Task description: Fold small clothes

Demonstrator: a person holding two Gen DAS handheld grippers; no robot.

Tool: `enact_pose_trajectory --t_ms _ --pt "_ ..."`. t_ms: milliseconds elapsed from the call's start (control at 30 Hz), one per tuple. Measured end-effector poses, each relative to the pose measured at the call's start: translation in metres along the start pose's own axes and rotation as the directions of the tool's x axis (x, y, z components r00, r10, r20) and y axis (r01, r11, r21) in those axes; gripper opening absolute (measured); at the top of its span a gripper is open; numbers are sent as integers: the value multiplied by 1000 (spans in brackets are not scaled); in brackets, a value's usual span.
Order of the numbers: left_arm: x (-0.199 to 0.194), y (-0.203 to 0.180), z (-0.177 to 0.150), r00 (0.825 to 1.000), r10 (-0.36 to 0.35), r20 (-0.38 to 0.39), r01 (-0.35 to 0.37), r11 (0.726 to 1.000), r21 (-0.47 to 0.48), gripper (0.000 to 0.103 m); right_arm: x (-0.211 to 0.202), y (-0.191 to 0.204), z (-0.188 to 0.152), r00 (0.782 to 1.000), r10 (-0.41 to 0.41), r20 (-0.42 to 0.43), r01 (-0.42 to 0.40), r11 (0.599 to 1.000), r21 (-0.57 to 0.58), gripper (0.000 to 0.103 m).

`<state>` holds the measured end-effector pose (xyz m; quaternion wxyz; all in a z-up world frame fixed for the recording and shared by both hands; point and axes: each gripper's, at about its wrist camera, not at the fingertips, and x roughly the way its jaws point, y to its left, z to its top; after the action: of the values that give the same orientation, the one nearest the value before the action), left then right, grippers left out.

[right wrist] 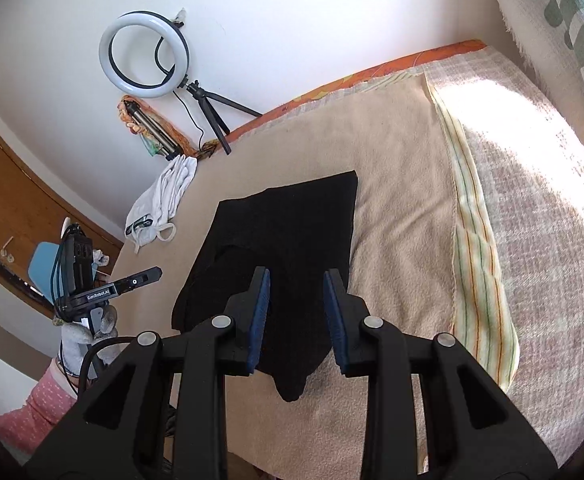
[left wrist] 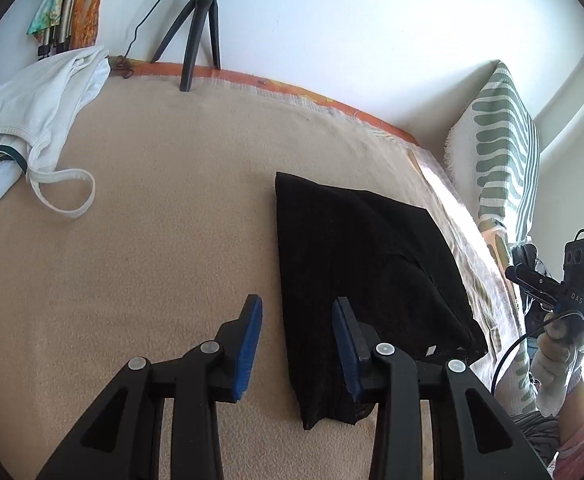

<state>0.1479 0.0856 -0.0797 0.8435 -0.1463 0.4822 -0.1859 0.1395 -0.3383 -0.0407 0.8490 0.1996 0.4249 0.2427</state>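
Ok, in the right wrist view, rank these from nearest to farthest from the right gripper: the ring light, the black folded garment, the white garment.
1. Black folded garment: lying on the beige blanket directly below and ahead of the right gripper.
2. White garment: crumpled at the blanket's far left edge.
3. Ring light: against the wall, beyond the white garment.

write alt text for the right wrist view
A folded black garment lies flat on a beige blanket, below the right gripper, whose open blue-padded jaws hold nothing. White clothes are heaped near a ring light.
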Motion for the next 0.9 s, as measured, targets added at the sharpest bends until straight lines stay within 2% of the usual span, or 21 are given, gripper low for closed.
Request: enact_pose_trajectory --t_ms 133,233,300,433,600,800,900 --pt "19 0 24 999 -27 -18 26 999 -32 42 20 -7 27 1000 -20 -4 20 999 34 30" --pt "33 -1 42 1000 -19 -18 19 999 -38 45 41 -10 43 998 -50 -23 51 998 22 29" --pt "43 2 54 1000 -14 -15 14 999 -46 48 52 -17 50 999 -39 -26 41 998 54 30" --pt "60 17 70 999 -33 -20 31 994 -108 48 72 -37 61 999 0 -32 4 989 147 29" --pt "79 35 80 997 -72 -38 63 978 -199 48 95 -46 75 999 12 -53 -3 984 178 29" --pt "95 36 82 993 -86 -75 70 978 -194 48 123 -50 76 994 11 -113 10 984 180 29" --pt "98 39 84 992 -104 -77 86 974 -208 40 132 -50 77 991 25 -129 -1 984 181 29"
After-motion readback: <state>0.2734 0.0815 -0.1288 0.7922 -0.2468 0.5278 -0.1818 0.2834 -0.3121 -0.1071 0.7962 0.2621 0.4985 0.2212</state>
